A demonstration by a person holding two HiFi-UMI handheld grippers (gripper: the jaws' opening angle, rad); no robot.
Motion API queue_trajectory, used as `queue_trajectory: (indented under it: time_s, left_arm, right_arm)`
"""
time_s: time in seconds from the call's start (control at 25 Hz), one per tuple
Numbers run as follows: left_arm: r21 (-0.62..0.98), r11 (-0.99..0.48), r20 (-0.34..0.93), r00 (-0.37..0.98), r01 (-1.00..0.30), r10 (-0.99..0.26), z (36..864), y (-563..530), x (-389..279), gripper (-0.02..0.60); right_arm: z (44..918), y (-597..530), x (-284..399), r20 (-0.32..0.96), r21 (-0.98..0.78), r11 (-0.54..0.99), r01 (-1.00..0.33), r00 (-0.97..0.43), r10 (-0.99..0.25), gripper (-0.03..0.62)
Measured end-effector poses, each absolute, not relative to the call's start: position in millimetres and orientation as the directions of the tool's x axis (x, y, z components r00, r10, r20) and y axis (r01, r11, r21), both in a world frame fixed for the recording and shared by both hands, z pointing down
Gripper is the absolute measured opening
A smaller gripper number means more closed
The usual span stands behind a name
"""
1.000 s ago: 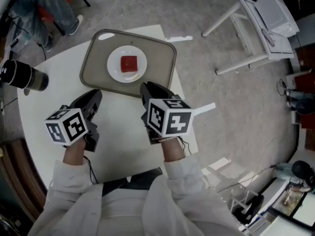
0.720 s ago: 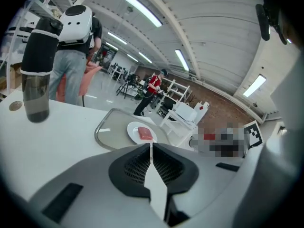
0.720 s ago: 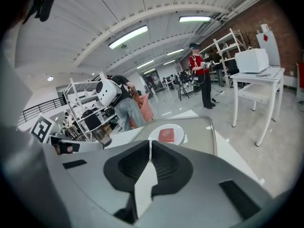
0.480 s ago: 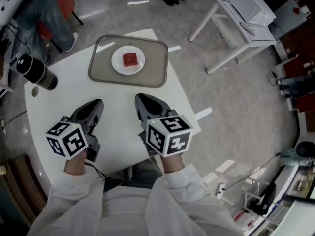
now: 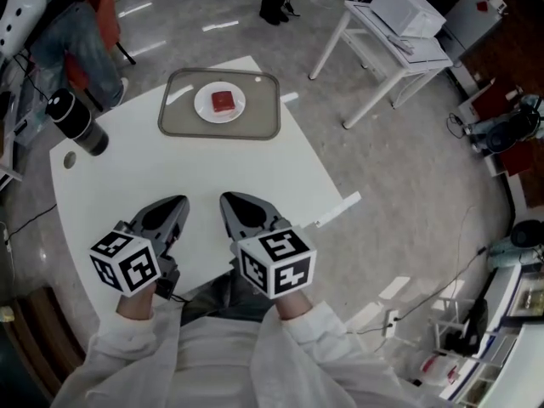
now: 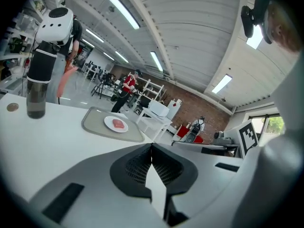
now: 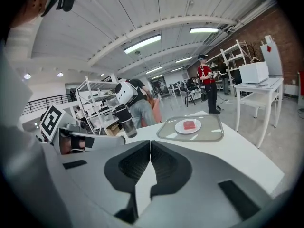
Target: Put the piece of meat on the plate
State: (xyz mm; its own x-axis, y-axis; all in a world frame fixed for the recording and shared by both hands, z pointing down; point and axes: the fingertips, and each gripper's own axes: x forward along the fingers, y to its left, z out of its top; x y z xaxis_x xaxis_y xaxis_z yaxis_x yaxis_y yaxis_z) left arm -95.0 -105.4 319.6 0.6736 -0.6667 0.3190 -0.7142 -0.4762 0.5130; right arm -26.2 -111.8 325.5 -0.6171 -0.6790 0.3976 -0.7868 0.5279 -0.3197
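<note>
A red piece of meat (image 5: 223,101) lies on a white plate (image 5: 206,106), which rests on a grey tray (image 5: 257,117) at the far side of the white table (image 5: 187,164). The meat (image 6: 118,124) (image 7: 189,125) shows small in both gripper views. My left gripper (image 5: 178,203) and right gripper (image 5: 229,200) hover side by side over the table's near edge, far from the tray. Both are shut with nothing between their jaws, whose tips meet in each gripper view (image 6: 151,147) (image 7: 150,144).
A black and clear tumbler (image 5: 76,122) stands at the table's left, with a small round disc (image 5: 69,160) beside it. A white side table (image 5: 393,25) stands on the floor to the right. People stand in the background (image 7: 207,82).
Both grippers have drawn back toward the person and away from the tray. The head view has pulled back, so the tray and plate appear smaller and farther off.
</note>
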Motion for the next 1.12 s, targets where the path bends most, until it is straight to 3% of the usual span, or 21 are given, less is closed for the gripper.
queue_trajectory:
  time_s: [1.12]
  left_arm:
    - [0.549, -0.498, 0.373, 0.73, -0.671, -0.572, 334.7, -41.9, -50.6, 0.011]
  right_arm:
    - [325.6, -54.1, -18.9, 0.398, -0.332, 0.577, -0.746, -0.666, -0.632, 0.015]
